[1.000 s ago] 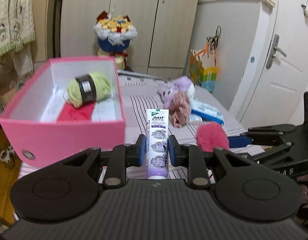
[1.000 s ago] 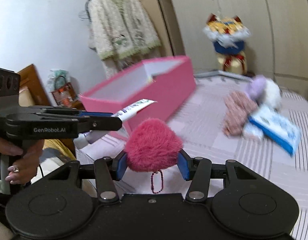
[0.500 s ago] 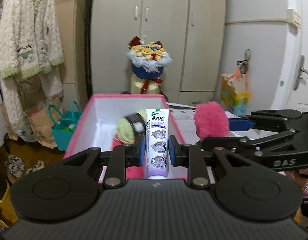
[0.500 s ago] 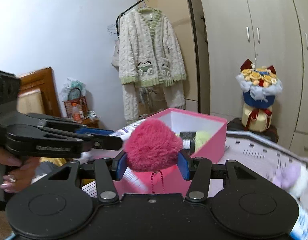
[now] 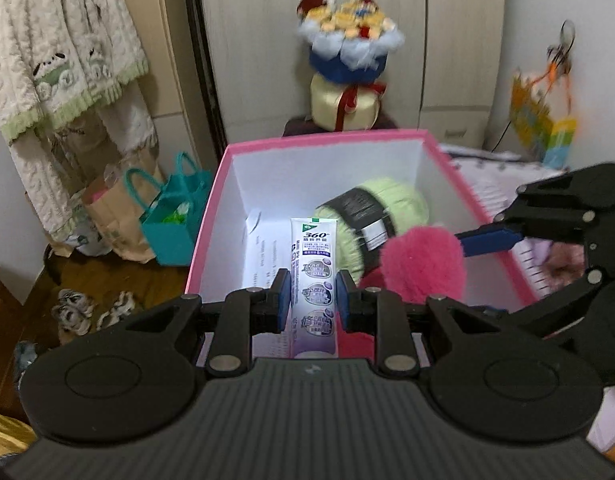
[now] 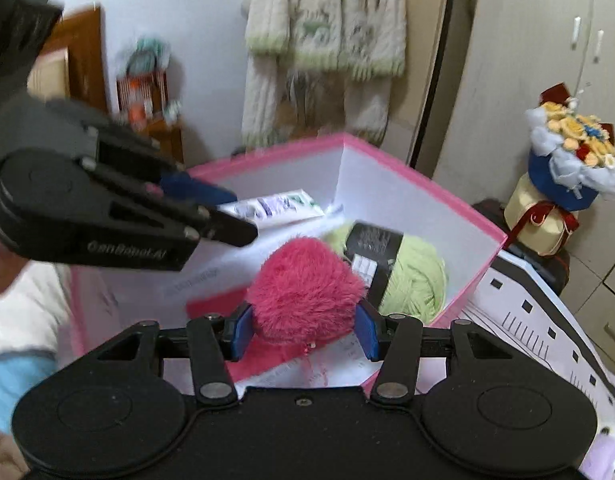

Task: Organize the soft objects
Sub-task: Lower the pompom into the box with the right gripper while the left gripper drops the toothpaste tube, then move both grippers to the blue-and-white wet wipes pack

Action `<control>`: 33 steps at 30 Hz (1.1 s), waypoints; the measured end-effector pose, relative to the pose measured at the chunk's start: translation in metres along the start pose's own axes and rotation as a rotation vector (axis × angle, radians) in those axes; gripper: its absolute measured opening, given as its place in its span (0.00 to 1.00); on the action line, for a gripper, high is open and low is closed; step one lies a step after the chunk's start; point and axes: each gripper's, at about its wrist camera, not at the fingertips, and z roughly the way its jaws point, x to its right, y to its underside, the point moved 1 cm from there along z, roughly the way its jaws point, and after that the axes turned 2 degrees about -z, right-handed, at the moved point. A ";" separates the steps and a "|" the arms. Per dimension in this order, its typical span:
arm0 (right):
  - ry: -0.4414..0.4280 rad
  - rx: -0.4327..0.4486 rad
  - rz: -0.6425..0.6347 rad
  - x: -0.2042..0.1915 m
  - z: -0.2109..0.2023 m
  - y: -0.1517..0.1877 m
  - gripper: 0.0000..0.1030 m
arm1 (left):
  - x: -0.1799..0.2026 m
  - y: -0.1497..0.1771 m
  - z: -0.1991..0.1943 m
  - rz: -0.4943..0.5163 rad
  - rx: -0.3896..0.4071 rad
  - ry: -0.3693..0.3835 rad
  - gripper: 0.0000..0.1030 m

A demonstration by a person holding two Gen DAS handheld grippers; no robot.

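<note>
left gripper fingers clamp toothpaste tube | right gripper fingers clamp pink pompom | both above pink box opening

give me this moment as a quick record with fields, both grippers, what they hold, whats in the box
left gripper: shut on toothpaste tube, over the pink box
right gripper: shut on pink fluffy heart, over the same box
in box: green yarn ball with black label, red and white paper on the floor
not yet released: tube, heart
behind box: flower bouquet, hanging cardigan
</note>
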 end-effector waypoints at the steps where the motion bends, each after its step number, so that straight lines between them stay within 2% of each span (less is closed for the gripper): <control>1: 0.006 -0.011 -0.012 0.000 0.003 -0.001 0.55 | -0.001 0.000 0.004 0.003 -0.012 -0.004 0.22; 4: 0.006 -0.030 -0.037 -0.003 0.009 -0.006 0.57 | -0.001 -0.003 0.015 0.013 -0.046 -0.005 0.22; 8: 0.033 -0.014 -0.069 -0.010 0.008 -0.004 0.63 | -0.002 -0.005 0.022 -0.011 -0.069 -0.001 0.23; 10: 0.054 0.022 -0.063 -0.011 -0.001 -0.001 0.69 | -0.002 -0.005 0.022 -0.012 -0.056 -0.019 0.29; 12: 0.059 0.069 -0.036 -0.009 -0.018 0.004 0.69 | -0.001 -0.002 0.014 -0.011 -0.033 -0.023 0.33; 17: 0.066 0.190 0.074 0.002 -0.083 0.026 0.70 | 0.002 0.004 -0.017 -0.004 -0.001 0.023 0.40; 20: 0.077 0.228 0.162 0.014 -0.121 0.046 0.70 | 0.008 0.010 -0.043 0.025 0.022 0.047 0.41; 21: 0.076 0.235 0.189 0.018 -0.133 0.052 0.70 | 0.010 0.011 -0.050 0.031 0.027 0.056 0.45; 22: 0.076 0.239 0.210 0.022 -0.142 0.058 0.70 | 0.012 0.012 -0.058 0.038 0.034 0.068 0.49; 27: 0.107 0.267 0.293 0.035 -0.192 0.088 0.73 | 0.032 0.017 -0.099 0.085 0.076 0.152 0.52; 33: 0.182 0.283 0.318 0.039 -0.224 0.123 0.74 | 0.073 0.021 -0.127 0.152 0.092 0.306 0.55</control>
